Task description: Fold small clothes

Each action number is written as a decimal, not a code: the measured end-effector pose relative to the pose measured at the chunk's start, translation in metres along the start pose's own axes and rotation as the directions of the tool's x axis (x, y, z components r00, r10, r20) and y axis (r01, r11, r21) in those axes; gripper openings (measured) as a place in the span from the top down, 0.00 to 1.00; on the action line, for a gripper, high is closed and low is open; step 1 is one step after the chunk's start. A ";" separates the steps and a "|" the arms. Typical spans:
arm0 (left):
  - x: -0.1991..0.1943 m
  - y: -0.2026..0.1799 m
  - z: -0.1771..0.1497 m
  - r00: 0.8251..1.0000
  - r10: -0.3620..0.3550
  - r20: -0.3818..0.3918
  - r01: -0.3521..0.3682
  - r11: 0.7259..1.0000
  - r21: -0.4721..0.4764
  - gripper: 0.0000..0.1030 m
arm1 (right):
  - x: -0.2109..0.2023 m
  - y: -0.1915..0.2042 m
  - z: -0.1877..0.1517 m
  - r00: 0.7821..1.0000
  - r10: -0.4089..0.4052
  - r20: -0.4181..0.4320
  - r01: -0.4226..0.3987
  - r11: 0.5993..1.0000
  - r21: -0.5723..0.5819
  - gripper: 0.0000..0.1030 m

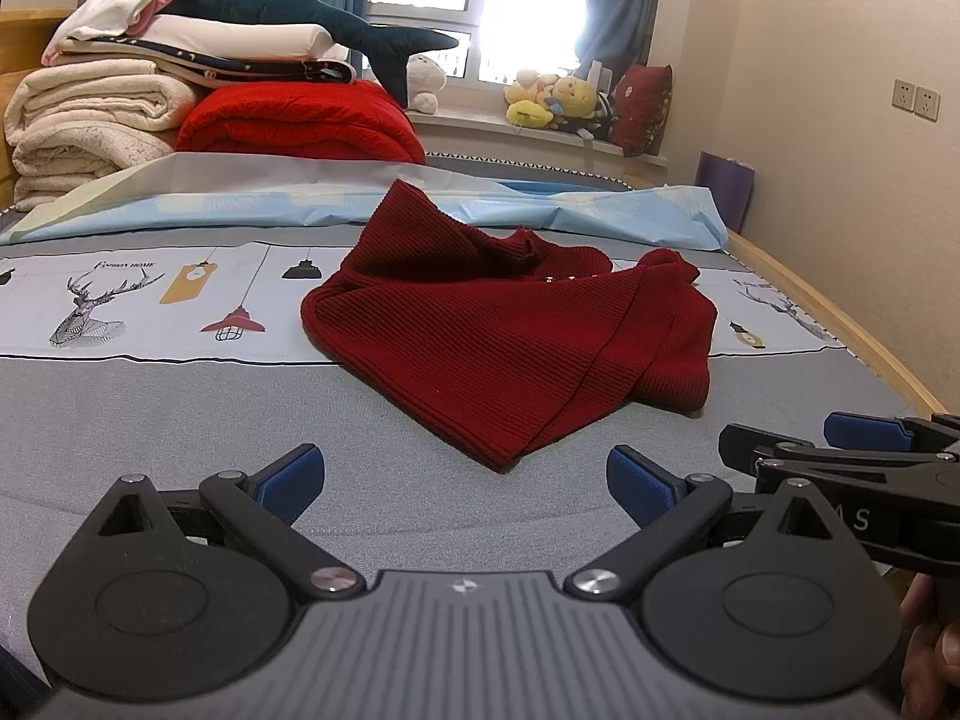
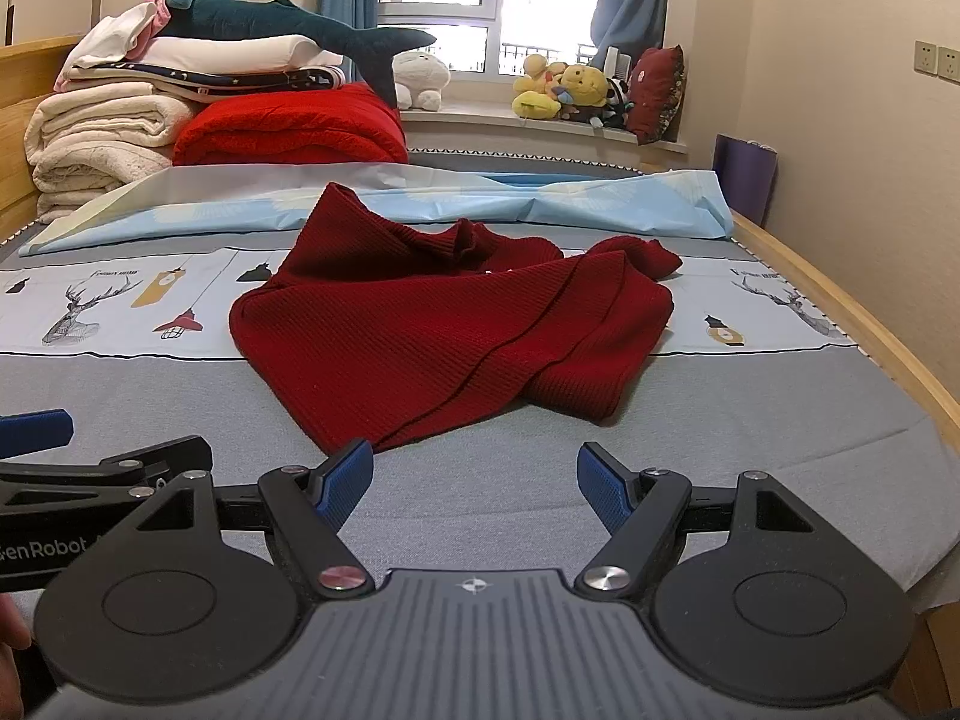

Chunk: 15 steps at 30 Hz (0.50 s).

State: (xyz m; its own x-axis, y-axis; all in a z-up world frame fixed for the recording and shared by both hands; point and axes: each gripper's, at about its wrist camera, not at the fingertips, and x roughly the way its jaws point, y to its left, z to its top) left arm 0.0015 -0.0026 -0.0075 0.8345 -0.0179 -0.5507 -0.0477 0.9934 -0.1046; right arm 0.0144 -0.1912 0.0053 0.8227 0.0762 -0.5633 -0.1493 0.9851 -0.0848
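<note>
A dark red ribbed knit garment (image 1: pixel 504 330) lies crumpled and partly doubled over on the grey bed cover (image 1: pixel 180 420), its near corner pointing at me. My left gripper (image 1: pixel 465 483) hovers just short of that corner, open, nothing between its blue pads. In the right wrist view the same garment (image 2: pixel 444 336) lies ahead and slightly left. My right gripper (image 2: pixel 474 483) is open and empty, its left pad close to the garment's near corner. Each gripper shows at the edge of the other's view: the right gripper (image 1: pixel 840 450), the left gripper (image 2: pixel 72 450).
Folded blankets with a red quilt (image 1: pixel 300 120) and a plush shark (image 1: pixel 288 6) are stacked at the head of the bed. A light blue sheet (image 1: pixel 540 210) lies behind the garment. A wooden bed rail (image 1: pixel 840 324) runs along the right. Soft toys (image 1: pixel 552 96) line the windowsill.
</note>
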 end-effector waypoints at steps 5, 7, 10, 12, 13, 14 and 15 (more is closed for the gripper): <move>0.000 0.000 0.000 1.000 0.000 -0.001 0.000 1.000 -0.001 0.02 | 0.000 0.000 0.000 1.000 -0.001 0.000 0.001 1.000 0.000 0.26; 0.000 -0.001 0.000 1.000 0.000 0.000 0.000 1.000 0.000 0.02 | 0.000 0.000 0.000 1.000 -0.001 0.000 0.001 1.000 0.000 0.26; 0.000 0.000 0.000 1.000 0.000 0.000 0.000 1.000 0.000 0.02 | 0.000 0.000 0.000 1.000 0.000 0.000 0.000 1.000 0.000 0.26; 0.000 0.000 0.000 1.000 0.001 0.000 -0.001 1.000 0.000 0.02 | 0.000 0.000 0.000 1.000 -0.001 0.000 0.001 1.000 0.000 0.26; 0.000 0.000 0.001 1.000 0.001 0.000 -0.001 1.000 0.001 0.02 | 0.000 0.000 0.000 1.000 -0.001 0.000 0.001 1.000 0.000 0.26; 0.000 0.000 0.000 1.000 0.001 0.000 -0.001 1.000 0.000 0.02 | 0.000 0.000 0.000 1.000 -0.001 0.000 0.001 1.000 0.000 0.26; 0.000 -0.001 0.000 1.000 0.002 0.002 -0.002 1.000 0.002 0.02 | 0.000 0.000 -0.001 1.000 -0.001 0.000 0.001 1.000 -0.001 0.26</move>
State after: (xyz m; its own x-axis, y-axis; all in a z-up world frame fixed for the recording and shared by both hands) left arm 0.0021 -0.0035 -0.0072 0.8355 -0.0157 -0.5492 -0.0483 0.9936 -0.1019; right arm 0.0140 -0.1912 0.0049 0.8227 0.0750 -0.5635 -0.1486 0.9852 -0.0859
